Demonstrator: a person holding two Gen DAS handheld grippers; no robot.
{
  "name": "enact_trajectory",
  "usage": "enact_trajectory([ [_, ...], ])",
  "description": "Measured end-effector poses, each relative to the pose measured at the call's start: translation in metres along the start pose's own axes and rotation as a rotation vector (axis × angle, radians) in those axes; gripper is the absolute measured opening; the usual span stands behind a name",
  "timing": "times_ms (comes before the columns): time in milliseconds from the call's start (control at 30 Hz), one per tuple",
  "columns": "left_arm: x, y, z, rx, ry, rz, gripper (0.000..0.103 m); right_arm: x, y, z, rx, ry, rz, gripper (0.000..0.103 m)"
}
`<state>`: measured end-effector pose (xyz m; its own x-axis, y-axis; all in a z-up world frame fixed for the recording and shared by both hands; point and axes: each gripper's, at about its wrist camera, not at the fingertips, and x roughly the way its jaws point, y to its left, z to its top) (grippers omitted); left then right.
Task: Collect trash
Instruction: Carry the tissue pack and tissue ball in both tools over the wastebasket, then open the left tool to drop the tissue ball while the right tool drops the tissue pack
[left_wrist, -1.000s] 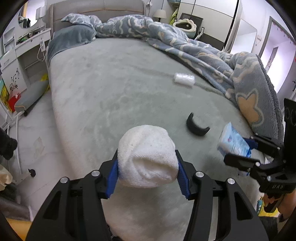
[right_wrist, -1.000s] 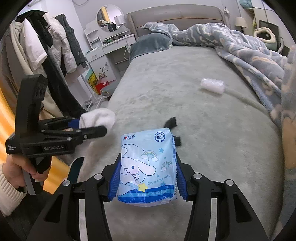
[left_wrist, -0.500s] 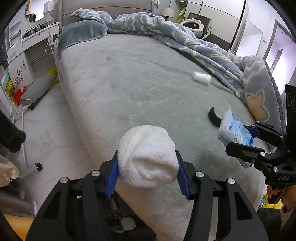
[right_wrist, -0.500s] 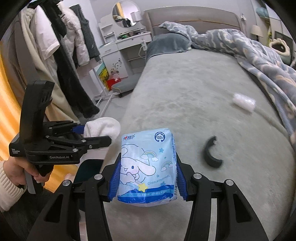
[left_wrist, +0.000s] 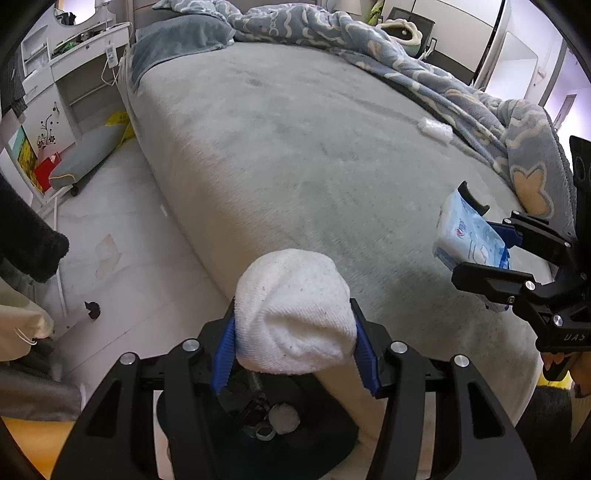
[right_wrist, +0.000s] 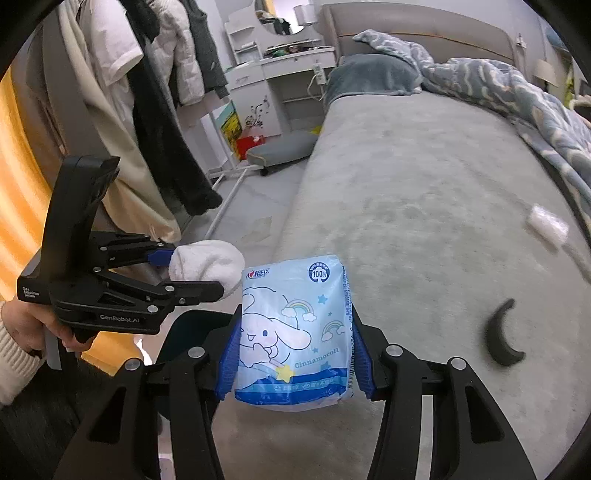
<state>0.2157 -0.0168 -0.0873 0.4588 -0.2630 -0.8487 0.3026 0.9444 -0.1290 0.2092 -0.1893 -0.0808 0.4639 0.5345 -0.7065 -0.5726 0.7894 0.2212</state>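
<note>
Beside the bed (left_wrist: 295, 155), above a dark trash bin (left_wrist: 314, 439), the left gripper (left_wrist: 293, 345) clamps a soft, light white sock (left_wrist: 293, 328) mid-bundle, while the right gripper (right_wrist: 293, 363) pinches a light, crinkly, probably slippery Cinnamoroll tissue pack (right_wrist: 293, 332) across its sides.

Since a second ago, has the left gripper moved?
Yes. The left gripper, holding the white sock, has pulled back off the bed edge, leftward over the dark bin.
</note>
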Motion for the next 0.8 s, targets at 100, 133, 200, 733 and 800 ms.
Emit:
enact_trajectory([
  [100,0.0,0.009,-0.005,0.008,0.007,0.001,0.058,0.008,0.008,0.003,-0.012,0.009,0.009,0.052],
  [133,0.0,0.012,-0.006,0.009,0.013,-0.001,0.058,0.009,0.01,0.004,-0.015,0.011,0.011,0.052],
  [200,0.001,0.017,-0.01,0.007,0.025,-0.002,0.058,0.014,0.015,0.006,-0.021,0.014,0.017,0.052],
  [733,0.017,0.04,-0.047,0.117,0.148,-0.007,0.059,0.05,0.05,0.022,-0.068,0.052,0.049,0.052],
  [800,0.02,0.043,-0.053,0.125,0.168,-0.014,0.059,0.055,0.053,0.023,-0.074,0.058,0.054,0.052],
])
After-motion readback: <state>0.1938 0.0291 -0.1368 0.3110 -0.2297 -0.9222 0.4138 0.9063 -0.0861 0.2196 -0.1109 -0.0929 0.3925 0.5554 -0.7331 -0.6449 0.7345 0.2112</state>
